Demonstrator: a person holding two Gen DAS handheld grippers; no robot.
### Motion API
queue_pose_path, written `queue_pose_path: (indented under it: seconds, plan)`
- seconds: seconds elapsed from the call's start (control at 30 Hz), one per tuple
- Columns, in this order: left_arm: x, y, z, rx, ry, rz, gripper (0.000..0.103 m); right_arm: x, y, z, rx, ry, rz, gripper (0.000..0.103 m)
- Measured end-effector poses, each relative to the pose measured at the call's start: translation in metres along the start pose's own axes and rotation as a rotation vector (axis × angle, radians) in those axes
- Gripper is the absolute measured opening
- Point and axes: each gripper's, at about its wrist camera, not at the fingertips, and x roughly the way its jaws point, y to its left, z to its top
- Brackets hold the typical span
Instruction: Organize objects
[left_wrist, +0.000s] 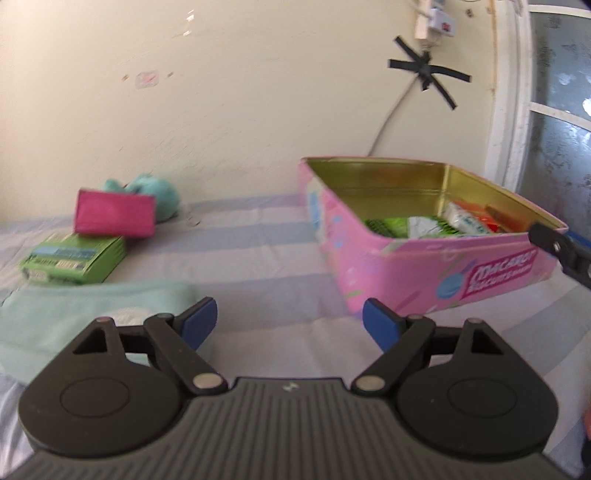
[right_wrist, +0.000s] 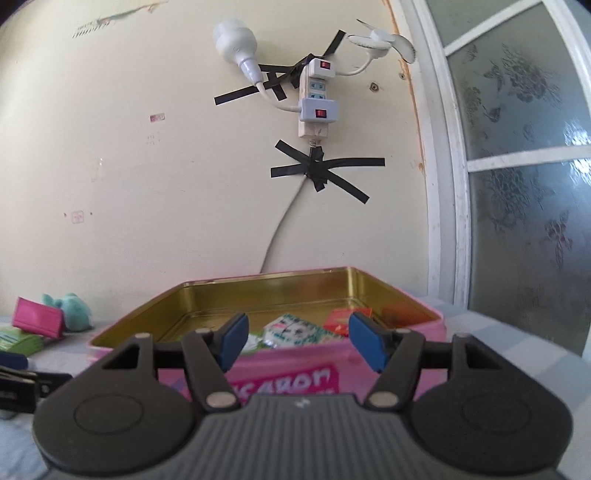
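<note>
Right tool (right_wrist: 294, 341) spread empty, pink tin (right_wrist: 295, 373) just ahead, left tool (left_wrist: 290, 325) spread, tin (left_wrist: 424, 266) ahead-right

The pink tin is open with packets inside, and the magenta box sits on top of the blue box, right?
Not quite: the magenta box leans on a green box, not a blue one, as the left wrist view shows. The pink tin is open with packets inside.

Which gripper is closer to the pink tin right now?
Right. The right gripper hangs open at the near wall of the pink tin, fingertips about at its rim. The left gripper, also open, sits back over the striped sheet, left of the tin.
</note>
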Motion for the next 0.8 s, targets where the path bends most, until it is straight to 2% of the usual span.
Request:
queue_pose_path:
  seconds: [0.1,0.27,0.47,0.53,0.6,0.73,0.8]
  plan:
    - [-0.005,0.005,-0.003,-0.004,-0.003,-0.019,0.088,-0.003,0.005,-0.005,0.007,0.048,0.023,0.062]
    - [-0.017,0.005,-0.011,0.045,-0.024,-0.025,0.088,-0.007,0.02,-0.01,0.005,0.101,0.072,0.063]
    - [-0.036,0.016,-0.025,0.09,-0.033,-0.058,0.088,-0.013,0.052,-0.017,-0.086,0.124,0.139,0.063]
    - [-0.045,0.028,-0.031,0.085,-0.048,-0.05,0.088,-0.013,0.062,-0.018,-0.108,0.146,0.183,0.067]
    - [-0.055,0.048,-0.033,0.048,-0.07,-0.023,0.088,-0.013,0.072,-0.02,-0.122,0.174,0.243,0.073]
    - [-0.071,0.108,-0.027,-0.095,-0.112,0.055,0.088,-0.013,0.102,-0.026,-0.195,0.219,0.344,0.073]
    - [-0.074,0.14,-0.02,-0.172,-0.123,0.107,0.088,-0.012,0.119,-0.028,-0.214,0.257,0.422,0.075]
